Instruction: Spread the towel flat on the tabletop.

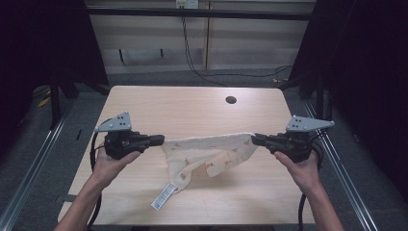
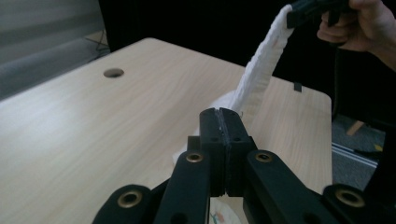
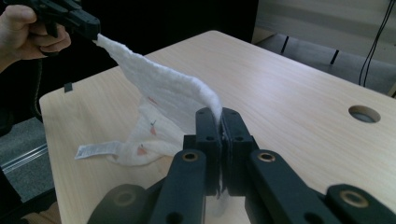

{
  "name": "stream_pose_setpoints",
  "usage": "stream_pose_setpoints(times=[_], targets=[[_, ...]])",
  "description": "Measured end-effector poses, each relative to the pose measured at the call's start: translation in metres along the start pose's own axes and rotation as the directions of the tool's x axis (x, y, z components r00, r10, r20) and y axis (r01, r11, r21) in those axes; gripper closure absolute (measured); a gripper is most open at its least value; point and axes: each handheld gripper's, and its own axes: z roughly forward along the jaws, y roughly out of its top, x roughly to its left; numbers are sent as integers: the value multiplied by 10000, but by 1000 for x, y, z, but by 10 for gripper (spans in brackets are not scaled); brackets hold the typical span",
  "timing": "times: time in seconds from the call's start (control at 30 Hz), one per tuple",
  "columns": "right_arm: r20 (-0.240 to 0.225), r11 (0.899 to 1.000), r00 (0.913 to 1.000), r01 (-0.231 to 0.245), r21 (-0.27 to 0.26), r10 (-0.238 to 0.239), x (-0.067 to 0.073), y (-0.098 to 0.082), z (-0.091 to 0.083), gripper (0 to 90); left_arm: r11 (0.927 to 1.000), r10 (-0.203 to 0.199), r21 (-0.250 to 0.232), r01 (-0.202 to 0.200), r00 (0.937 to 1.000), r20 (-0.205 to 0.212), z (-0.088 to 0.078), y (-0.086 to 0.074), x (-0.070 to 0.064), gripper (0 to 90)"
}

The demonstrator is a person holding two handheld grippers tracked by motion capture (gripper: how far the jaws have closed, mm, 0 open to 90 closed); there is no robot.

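Clearly soft and light, the white cloth [image 1: 207, 151] sags between left claw [image 1: 161, 140] and right claw [image 1: 255, 139], each clamped on a corner; its tagged end droops toward the surface's [image 1: 192, 106] near edge.

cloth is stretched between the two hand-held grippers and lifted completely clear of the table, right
Not quite. The cloth is stretched between the left hand-held gripper and the right hand-held gripper, but it is not fully clear: in the high view its lower part and label rest on the table.
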Motion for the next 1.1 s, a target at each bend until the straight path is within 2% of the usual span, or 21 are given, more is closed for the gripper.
stream_pose_setpoints(times=[0.07, 0.17, 0.37, 0.5, 0.57, 0.7, 0.83, 0.87, 0.9, 0.93, 0.97, 1.0, 1.1], targets=[[-30, 10000, 10000, 16, -49, -16, 1, 4, 0, 873, 9999, 104, -25, -105, 9999, -54, -2, 4, 0, 898], [-160, 9993, 9997, 176, -344, -182, 3, 19, -6, 873, 9992, 299, -254, -303, 9994, -149, -11, 18, -3, 898], [-313, 9976, 9987, 378, -586, -397, 8, 35, -17, 873, 9976, 374, -573, -382, 9992, -153, -26, 25, -10, 898], [-580, 9944, 9958, 660, -831, -709, 25, 47, -30, 873, 9958, 562, -714, -580, 9981, -271, -38, 32, -19, 898], [-815, 9914, 9925, 832, -1010, -916, 34, 49, -37, 872, 9925, 845, -849, -881, 9954, -452, -49, 33, -31, 899], [-1023, 9898, 9891, 948, -1067, -1058, 47, 48, -47, 872, 9895, 902, -1096, -944, 9950, -424, -61, 33, -40, 899], [-867, 9904, 9907, 957, -1001, -1045, 50, 40, -47, 872, 9916, 916, -880, -951, 9949, -427, -56, 32, -41, 899], [-833, 9917, 9917, 907, -915, -984, 49, 38, -45, 872, 9952, 713, -642, -734, 9969, -347, -48, 29, -34, 899], [-799, 9932, 9927, 838, -807, -903, 45, 35, -42, 871, 9952, 713, -642, -734, 9969, -347, -48, 29, -34, 899], [-709, 9949, 9944, 736, -695, -785, 41, 31, -39, 871, 9984, 458, -307, -470, 9982, -380, -37, 23, -25, 899], [-631, 9965, 9959, 608, -573, -644, 37, 27, -36, 871, 9984, 458, -307, -470, 9982, -380, -37, 23, -25, 899], [-506, 9978, 9973, 519, -400, -539, 32, 24, -32, 871, 9999, 110, -116, -114, 9995, -309, -26, 15, -15, 899], [-246, 9995, 9992, 306, 47, -304, 18, 12, -19, 871, 9998, -160, 93, 164, 9992, -355, -13, 6, -6, 898]])
